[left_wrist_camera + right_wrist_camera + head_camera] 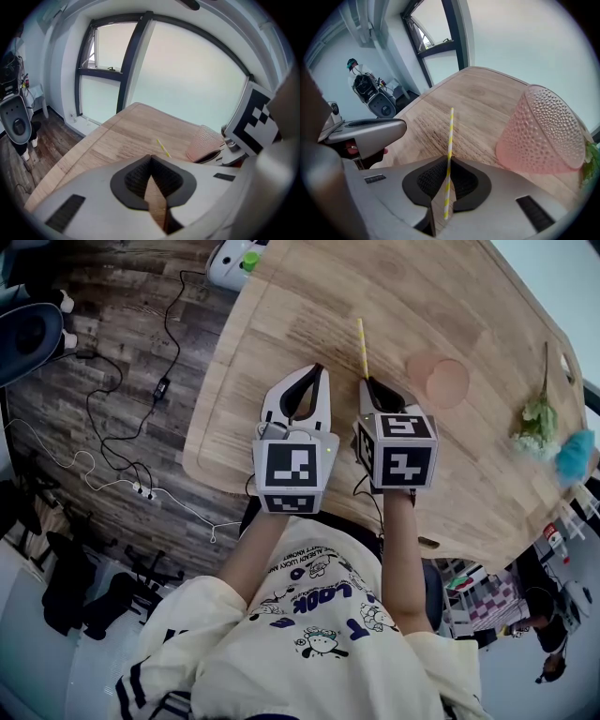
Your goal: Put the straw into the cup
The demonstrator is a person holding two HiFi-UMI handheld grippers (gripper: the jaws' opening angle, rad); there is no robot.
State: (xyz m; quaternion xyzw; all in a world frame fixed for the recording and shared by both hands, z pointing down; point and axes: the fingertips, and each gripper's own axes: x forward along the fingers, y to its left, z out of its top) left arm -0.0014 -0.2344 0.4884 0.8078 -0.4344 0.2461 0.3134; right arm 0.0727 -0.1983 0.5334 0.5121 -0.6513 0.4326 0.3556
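The left gripper [306, 390] hovers over the wooden table [281, 306] with its jaws pressed together on nothing; only bare wood shows through the slit behind their tips; it seems to have no part in the work for now. Just beside it, the right gripper [447, 164] pinches the yellow-and-white striped straw [450, 136]; a good length of the straw sticks forward past the tips, pointing away over the table. The pink dimpled cup [541, 133] stands on the table near the straw's right, apart from it, mouth up as far as the head view shows. Farther right lie a sprig of flowers [534, 418] and a blue fluffy thing [574, 454], well apart from the cup. The step in hand looks like carrying the grasped straw. Next, I judge, the right gripper must swing rightward, bring the straw's far end over the rim, tip it down into the cup and let go; a low approach could knock so light a cup over.
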